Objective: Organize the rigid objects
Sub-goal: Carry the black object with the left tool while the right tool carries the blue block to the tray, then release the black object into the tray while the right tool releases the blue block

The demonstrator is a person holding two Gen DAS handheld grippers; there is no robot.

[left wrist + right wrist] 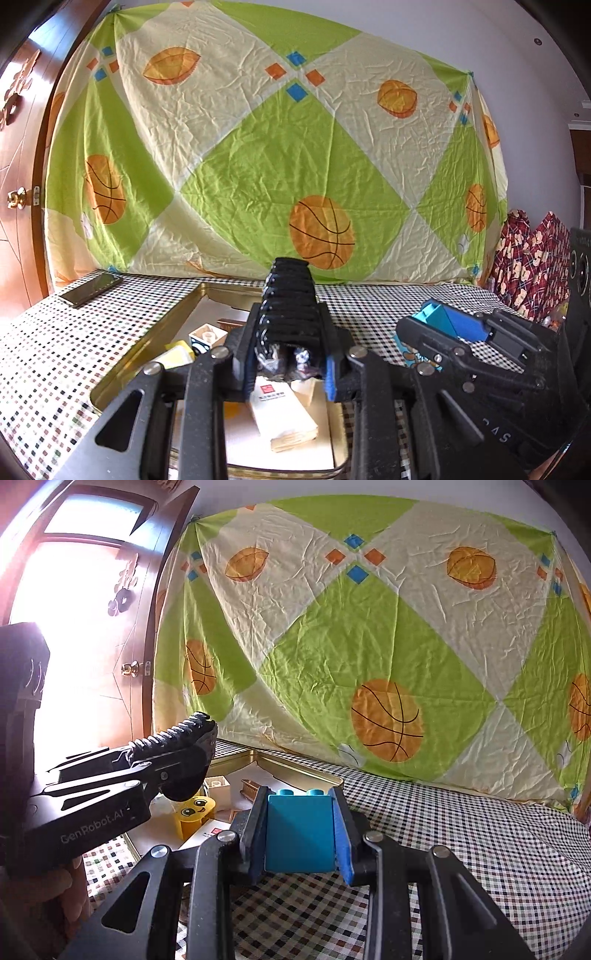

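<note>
We see a blue toy brick (299, 834) clamped between the two fingers of the right gripper (301, 834), raised above the checkered tablecloth (461, 834). Its two studs (297, 792) point toward 12 o'clock, away from the camera and along the fingers. The brick looks about as wide as it is long, so we cannot name a long axis; a sloped face shows toward us. The jaws are closed just to the brick's width, touching both of its sides.

In the left wrist view the same brick (448, 321) sits at about 3 o'clock, inside the right gripper (461, 325).

The left gripper (290, 328) carries a black ribbed object (290, 295) whose long axis runs along the fingers toward 12 o'clock. Its jaws are drawn in narrow and press on that object's sides. It hangs over a gold metal tray (177, 314).

At 10 o'clock from the blue brick, in the right wrist view, the tray (306, 768) holds a yellow smiley block (195, 810), a white brick (218, 788), a small brown piece (251, 788) and a pale carton (284, 417). The left gripper (177, 760) is above them.

A dark phone (90, 290) lies on the cloth at 10 o'clock in the left view. A basketball-print sheet (277, 147) hangs behind the table.
</note>
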